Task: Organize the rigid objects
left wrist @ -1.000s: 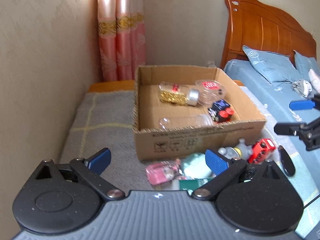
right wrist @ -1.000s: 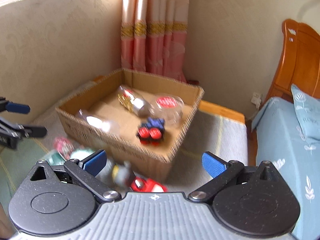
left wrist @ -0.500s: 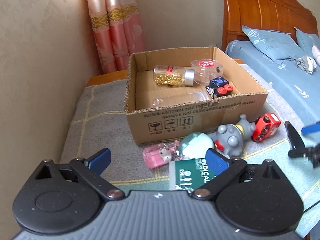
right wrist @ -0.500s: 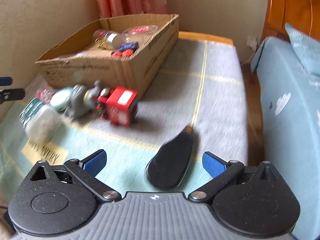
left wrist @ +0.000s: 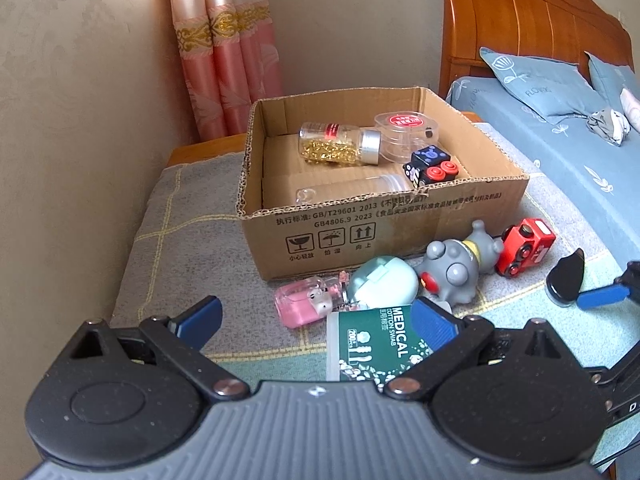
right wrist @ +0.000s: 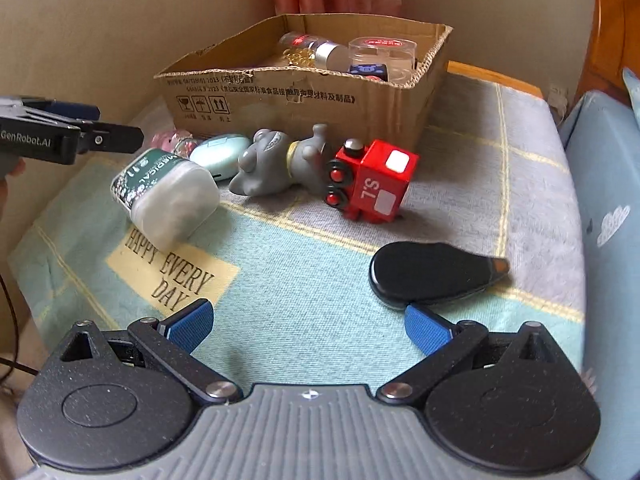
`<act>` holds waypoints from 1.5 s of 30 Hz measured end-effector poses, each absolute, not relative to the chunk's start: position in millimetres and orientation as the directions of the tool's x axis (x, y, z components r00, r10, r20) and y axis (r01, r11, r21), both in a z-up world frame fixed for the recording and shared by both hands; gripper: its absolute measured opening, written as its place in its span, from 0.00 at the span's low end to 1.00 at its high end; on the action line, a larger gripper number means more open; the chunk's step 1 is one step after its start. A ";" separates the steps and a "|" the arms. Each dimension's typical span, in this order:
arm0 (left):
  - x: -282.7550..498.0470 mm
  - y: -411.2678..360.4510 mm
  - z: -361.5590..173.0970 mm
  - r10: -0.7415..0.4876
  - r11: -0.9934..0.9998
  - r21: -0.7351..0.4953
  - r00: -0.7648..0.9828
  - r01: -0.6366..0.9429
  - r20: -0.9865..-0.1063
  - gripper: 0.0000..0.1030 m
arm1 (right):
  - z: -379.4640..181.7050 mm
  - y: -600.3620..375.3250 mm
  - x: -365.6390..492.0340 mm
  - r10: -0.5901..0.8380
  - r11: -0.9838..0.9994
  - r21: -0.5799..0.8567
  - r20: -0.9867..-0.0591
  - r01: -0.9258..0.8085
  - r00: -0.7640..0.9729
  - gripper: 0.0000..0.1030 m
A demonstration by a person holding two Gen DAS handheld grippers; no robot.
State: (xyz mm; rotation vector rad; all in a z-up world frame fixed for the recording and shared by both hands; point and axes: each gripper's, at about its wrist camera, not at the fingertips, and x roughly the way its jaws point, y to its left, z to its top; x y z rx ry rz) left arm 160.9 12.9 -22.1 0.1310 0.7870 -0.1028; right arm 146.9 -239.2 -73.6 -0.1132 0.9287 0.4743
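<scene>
Right gripper [right wrist: 308, 326]: jaws spread wide, nothing held; its right blue pad sits just below the black teardrop case [right wrist: 432, 276], lower right of its frame; contact cannot be told
Left gripper [left wrist: 316, 320]: also spread wide and empty; the cotton swab tub [left wrist: 372, 344] is seen between the pads at lower centre, whether touched cannot be told
Cardboard box [left wrist: 400, 220]: centre of the left view; inside are seen a bottle of gold bits [left wrist: 340, 144], a clear round container [left wrist: 408, 132], a dark cube toy [left wrist: 432, 166] and a clear tube [left wrist: 352, 192]
Loose items: in front of the box, a pink toy bottle [left wrist: 306, 302], a pale green egg-shaped case [left wrist: 382, 284], a grey figurine [left wrist: 460, 266] and a red toy train [left wrist: 526, 246]; all lie on the checked cloth [left wrist: 192, 232]
In the way: the grey figurine and train are crowded against the box front
</scene>
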 end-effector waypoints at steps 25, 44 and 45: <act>152.3 1.6 -46.4 -0.207 0.955 -0.030 0.593 0.295 -0.778 0.97 | -91.1 -220.5 146.4 0.262 0.905 -0.013 -0.770 -0.425 0.582 1.00; 152.8 16.1 -76.7 -0.159 0.956 0.013 0.554 0.293 -0.817 0.98 | -94.4 -209.6 140.4 0.189 0.949 -0.028 -0.747 -0.314 0.637 1.00; 153.9 16.0 -78.7 -0.161 0.954 0.012 0.548 0.298 -0.821 0.98 | -94.3 -209.2 140.7 0.185 0.951 -0.028 -0.748 -0.309 0.638 1.00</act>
